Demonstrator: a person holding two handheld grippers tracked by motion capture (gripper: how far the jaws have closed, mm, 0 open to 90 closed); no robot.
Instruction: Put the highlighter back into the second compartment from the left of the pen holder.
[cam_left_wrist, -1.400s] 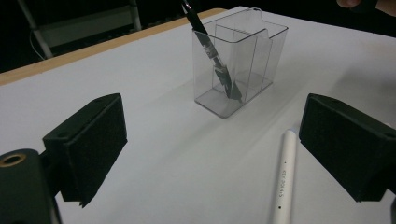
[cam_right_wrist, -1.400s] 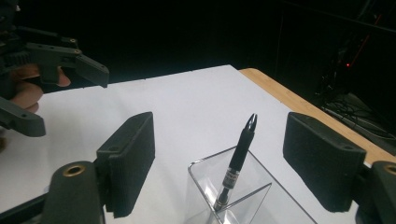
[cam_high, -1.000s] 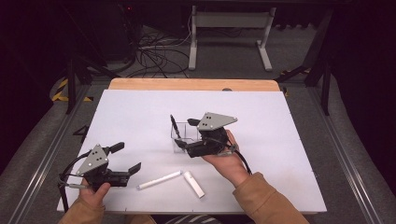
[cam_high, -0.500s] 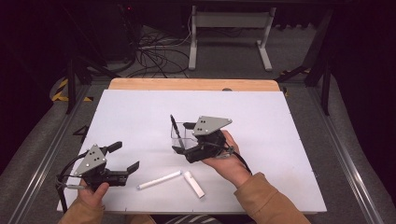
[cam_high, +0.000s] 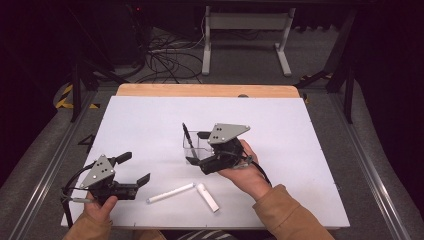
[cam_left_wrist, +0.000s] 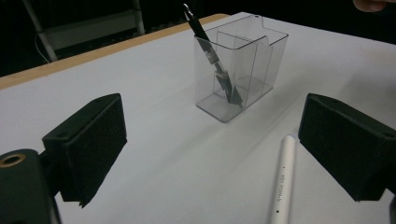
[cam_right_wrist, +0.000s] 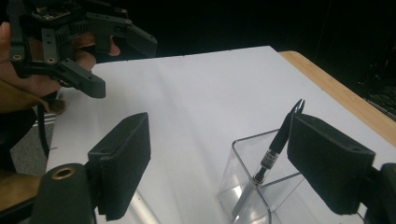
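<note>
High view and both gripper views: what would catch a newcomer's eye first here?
A clear plastic holder stands mid-table with one black pen leaning inside it. The right gripper, jaws open, sits right beside the holder. Two white pens lie on the white table near its front edge, close to the open left gripper.
</note>
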